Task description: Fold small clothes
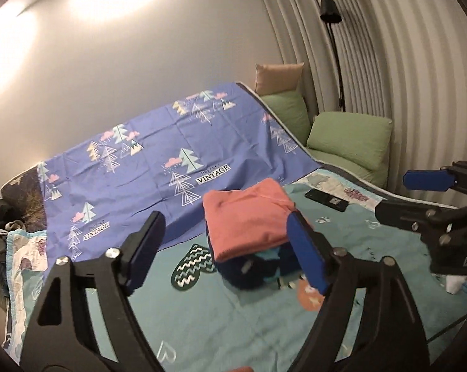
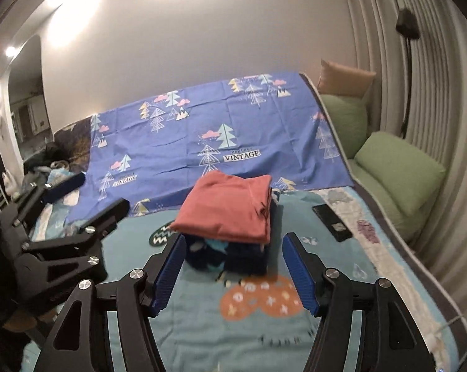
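Left gripper (image 1: pixel 224 248) at 6 o'clock in its own view: jaws wide apart, nothing between the blue pads, nothing clamped. Right gripper (image 2: pixel 231 271) likewise at 6 o'clock in its own view, jaws apart, empty, raised above the bedding. Each also seen by the other camera: right one at 3 o'clock of the left view, left one at 9 o'clock of the right view, both clear of the clothes.

Just beyond the fingertips, near the centre of both views: a stack of folded small clothes. On top, a folded salmon-pink garment (image 2: pixel 230 209), lying flat and neatly squared. Beneath it, a folded dark navy garment with turquoise patches (image 2: pixel 230 255), touching the pink one above. Stack resting on a teal quilt (image 2: pixel 202 325) printed with an orange cluster of circles (image 2: pixel 261 299) at 6 o'clock of the stack and a dark zigzag heart (image 1: pixel 193 266) at 9 o'clock.

At 3 o'clock of the stack, apart from it: a black phone (image 2: pixel 332 221) lying flat on the quilt.

Farther, at 12 o'clock: a blue sheet with tree prints and the word VINTAGE (image 2: pixel 217 124), spread flat, its near edge just behind the stack.

Farthest, toward 2 o'clock: green pillows (image 2: pixel 401 170), a tan cushion (image 2: pixel 345 77), a black floor lamp (image 1: pixel 331 12) against pleated curtains (image 1: pixel 404 62). At 9 o'clock, a dark heap of clothing (image 2: pixel 47 158), too blurred to identify.
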### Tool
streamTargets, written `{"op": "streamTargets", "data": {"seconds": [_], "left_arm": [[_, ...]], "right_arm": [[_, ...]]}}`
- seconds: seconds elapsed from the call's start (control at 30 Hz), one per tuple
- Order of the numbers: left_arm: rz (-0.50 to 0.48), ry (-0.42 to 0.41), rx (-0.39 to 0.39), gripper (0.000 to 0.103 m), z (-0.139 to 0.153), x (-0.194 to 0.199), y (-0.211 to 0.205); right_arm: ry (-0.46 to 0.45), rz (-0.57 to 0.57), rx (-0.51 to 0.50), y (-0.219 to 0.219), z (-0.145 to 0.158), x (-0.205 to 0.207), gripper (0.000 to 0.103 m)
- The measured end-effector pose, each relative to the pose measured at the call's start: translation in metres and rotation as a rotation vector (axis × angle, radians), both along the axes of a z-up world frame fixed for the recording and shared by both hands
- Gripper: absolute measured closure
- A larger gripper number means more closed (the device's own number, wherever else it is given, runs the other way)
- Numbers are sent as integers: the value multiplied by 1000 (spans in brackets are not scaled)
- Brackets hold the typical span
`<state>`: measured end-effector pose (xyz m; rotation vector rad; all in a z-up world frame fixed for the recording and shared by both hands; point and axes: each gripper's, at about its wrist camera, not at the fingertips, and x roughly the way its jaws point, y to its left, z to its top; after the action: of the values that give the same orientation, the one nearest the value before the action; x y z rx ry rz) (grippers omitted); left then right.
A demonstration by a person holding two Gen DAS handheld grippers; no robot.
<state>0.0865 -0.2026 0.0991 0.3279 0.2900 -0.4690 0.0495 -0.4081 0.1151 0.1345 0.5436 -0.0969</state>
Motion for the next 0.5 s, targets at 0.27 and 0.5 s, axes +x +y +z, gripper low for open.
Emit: {"op": "streamTargets", "data": {"seconds": [0.27,0.5], "left_arm": [[3,11,-34,16,-4,-80,44],[17,15,-52,16,-14,-131,76]], "right_arm": [[-54,-65,16,34,-3,-93,30],[-115,-95,0,67,-5,-150,24]]}}
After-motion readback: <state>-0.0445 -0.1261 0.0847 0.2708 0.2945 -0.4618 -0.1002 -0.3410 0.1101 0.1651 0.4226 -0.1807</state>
